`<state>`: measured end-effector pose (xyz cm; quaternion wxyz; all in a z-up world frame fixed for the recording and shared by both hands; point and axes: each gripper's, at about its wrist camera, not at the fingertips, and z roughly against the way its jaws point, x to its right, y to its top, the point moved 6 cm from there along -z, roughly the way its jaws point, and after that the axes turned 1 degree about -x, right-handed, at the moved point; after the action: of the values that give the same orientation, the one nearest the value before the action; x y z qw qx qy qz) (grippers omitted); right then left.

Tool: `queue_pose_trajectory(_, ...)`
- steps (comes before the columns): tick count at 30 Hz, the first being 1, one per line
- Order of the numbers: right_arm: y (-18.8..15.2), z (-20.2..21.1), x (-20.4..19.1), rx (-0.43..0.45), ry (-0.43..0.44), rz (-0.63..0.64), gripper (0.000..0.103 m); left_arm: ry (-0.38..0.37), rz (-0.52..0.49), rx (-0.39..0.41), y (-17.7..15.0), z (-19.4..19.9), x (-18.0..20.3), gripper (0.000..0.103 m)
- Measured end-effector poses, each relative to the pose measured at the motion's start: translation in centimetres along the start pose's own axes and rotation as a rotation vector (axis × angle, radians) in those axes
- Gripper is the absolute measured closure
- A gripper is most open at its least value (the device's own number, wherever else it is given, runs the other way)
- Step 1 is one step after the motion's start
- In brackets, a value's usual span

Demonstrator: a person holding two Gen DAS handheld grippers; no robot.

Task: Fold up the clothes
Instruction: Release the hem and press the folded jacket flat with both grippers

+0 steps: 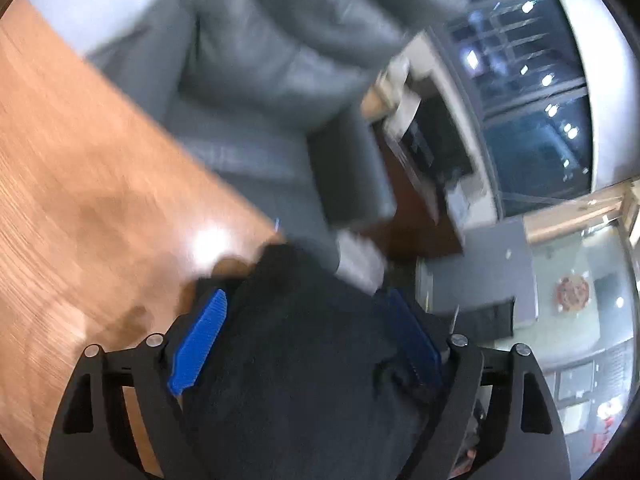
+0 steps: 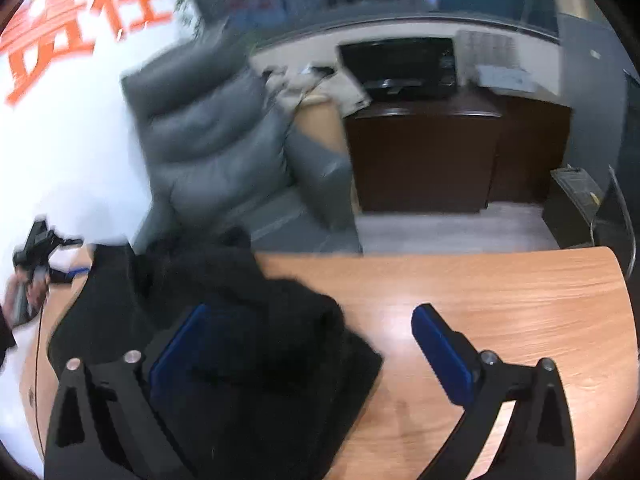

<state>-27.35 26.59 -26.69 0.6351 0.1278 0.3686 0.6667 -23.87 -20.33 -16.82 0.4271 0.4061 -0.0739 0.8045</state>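
Left tongs (image 1: 308, 344) hold black garment (image 1: 304, 380); right tongs (image 2: 312, 340) spread wide above it on the tabletop (image 2: 500, 300).

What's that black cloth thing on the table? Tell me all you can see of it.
The black garment looks like soft, matte, fairly thick fabric, bunched in rumpled folds rather than laid flat. It lies on the wooden table near its far edge. It fills the space between the left gripper's blue fingers; by the right gripper it covers one finger only. Blur hides seams and details.
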Motion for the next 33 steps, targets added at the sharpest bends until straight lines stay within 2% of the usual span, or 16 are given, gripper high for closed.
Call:
queue_pose_trajectory(1, 0.2, 0.3, 0.7, 0.010, -0.007, -0.017, 0.000, -0.003, -0.009, 0.019, 0.3, 0.6, 0.3, 0.018)
queue_pose_trajectory(3, 0.6, 0.7, 0.4, 0.017, -0.030, 0.011, 0.000, -0.001, -0.048, 0.001, 0.1, 0.9, 1.1, 0.018)
queue_pose_trajectory(5, 1.0, 1.2, -2.4, 0.024, -0.010, 0.143, 0.000, 0.011, -0.128, -0.036, -0.8, 0.2, 2.5, 0.018)
queue_pose_trajectory(9, 0.1, -1.2, -10.4, -0.077, 0.161, 0.348, 0.000, 0.063, -0.387, -0.181, -5.0, -4.5, 5.3, 0.018)
queue_pose_trajectory(11, -0.4, -3.7, -13.2, -0.101, 0.205, 0.384, 0.000, 0.103, -0.480, -0.211, -6.5, -7.0, 5.9, 0.018)
queue_pose_trajectory(12, -0.4, -5.7, -14.1, -0.122, 0.236, 0.361, 0.000, 0.133, -0.507, -0.214, -6.9, -8.2, 5.6, 0.018)
queue_pose_trajectory(15, -1.4, -10.6, -12.8, -0.206, 0.131, 0.293, 0.002, 0.210, -0.567, -0.214, -7.3, -10.4, 4.9, 0.018)
queue_pose_trajectory(18, -3.4, -12.6, -9.4, -0.253, -0.006, 0.229, 0.010, 0.246, -0.663, -0.200, -8.2, -10.6, 5.4, 0.018)
queue_pose_trajectory(21, -4.5, -11.6, -8.8, -0.239, -0.072, 0.229, 0.010, 0.298, -0.755, -0.186, -9.6, -10.9, 5.8, 0.018)
queue_pose_trajectory(23, -5.3, -11.4, -9.2, -0.254, -0.121, 0.252, 0.009, 0.376, -0.794, -0.160, -10.4, -11.1, 6.0, 0.018)
queue_pose_trajectory(27, -5.1, -9.4, -9.1, -0.256, -0.200, 0.201, 0.009, 0.528, -0.835, -0.089, -11.4, -10.7, 6.3, 0.018)
queue_pose_trajectory(30, -5.0, -6.0, -8.7, -0.214, -0.177, 0.098, 0.008, 0.536, -0.824, -0.056, -11.4, -9.0, 6.0, 0.016)
queue_pose_trajectory(33, -7.3, -2.2, -8.3, -0.206, -0.131, 0.102, 0.005, 0.522, -0.830, -0.065, -11.6, -8.1, 4.7, 0.009)
